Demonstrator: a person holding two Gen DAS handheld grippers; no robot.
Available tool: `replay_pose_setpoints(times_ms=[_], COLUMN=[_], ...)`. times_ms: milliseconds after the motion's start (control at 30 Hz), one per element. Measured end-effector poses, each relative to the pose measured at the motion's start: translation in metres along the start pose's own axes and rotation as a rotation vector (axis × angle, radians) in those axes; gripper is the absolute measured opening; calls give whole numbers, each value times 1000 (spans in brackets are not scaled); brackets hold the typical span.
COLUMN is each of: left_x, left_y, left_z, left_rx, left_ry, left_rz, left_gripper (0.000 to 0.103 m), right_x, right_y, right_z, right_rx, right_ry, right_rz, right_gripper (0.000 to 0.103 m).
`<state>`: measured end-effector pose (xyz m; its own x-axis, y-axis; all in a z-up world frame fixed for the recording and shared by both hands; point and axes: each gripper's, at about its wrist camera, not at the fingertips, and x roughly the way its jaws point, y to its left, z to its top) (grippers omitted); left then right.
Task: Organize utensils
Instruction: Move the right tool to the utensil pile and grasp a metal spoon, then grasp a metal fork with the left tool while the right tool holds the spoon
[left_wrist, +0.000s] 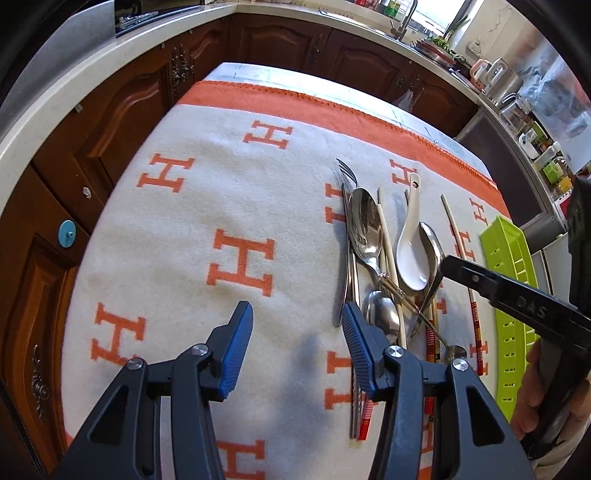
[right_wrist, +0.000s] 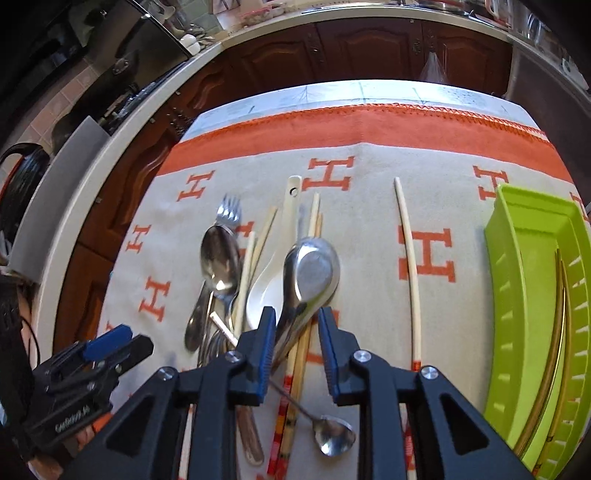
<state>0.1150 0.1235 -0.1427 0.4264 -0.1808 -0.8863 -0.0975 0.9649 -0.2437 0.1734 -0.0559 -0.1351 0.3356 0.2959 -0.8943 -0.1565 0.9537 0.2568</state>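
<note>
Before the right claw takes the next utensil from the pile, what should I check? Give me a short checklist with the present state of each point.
1. Right claw open: ok, nothing pressed between its pads.
2. Target lined up: ok, the steel soup spoon has its handle between the right claw's fingers.
3. Target free to lift: not ok, it lies over the white ceramic spoon and some chopsticks.
4. Left claw out of the way: ok, open over bare blanket.
5. Green tray has room: ok, only chopsticks in the far slot.

Orange letters "H" repeat across the blanket (left_wrist: 240, 206). "DAS" is embossed on the right gripper (left_wrist: 448, 264), partly hidden.
</note>
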Motion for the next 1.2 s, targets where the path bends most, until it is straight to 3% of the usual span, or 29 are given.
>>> replay_pose_setpoints(times_ms=[333,433,600,767,967,1033,1100,1200], left_x=[21,29,39,45,50,50,53,54], left_y=[-10,-13,-19,-23,-34,-37,-43,-50], left_z=[10,14,20,29,33,33,34,32], left_rx=[16,18,27,29,84,105,116,128], left_ry=[39,50,56,47,43,39,52,44], left_rz=[-25,-39,-50,-41,-22,-7,-39,-21], left_gripper=[49,49,43,31,30,23,8,6], right_x=[26,25,18,13,5,1,0,-4], right_y=[15,7,-6,-21,-27,-28,-29,-32], right_z=[12,12,12,10,7,6,6,4], right_rx=[-90,-63,-24,32,39,41,44,52], right_ry=[34,34,9,-7,-33,-46,-51,-56], right_rz=[-180,-167,-151,-122,-107,-105,-98,-92], right_gripper=[26,25,6,5,5,5,5,5])
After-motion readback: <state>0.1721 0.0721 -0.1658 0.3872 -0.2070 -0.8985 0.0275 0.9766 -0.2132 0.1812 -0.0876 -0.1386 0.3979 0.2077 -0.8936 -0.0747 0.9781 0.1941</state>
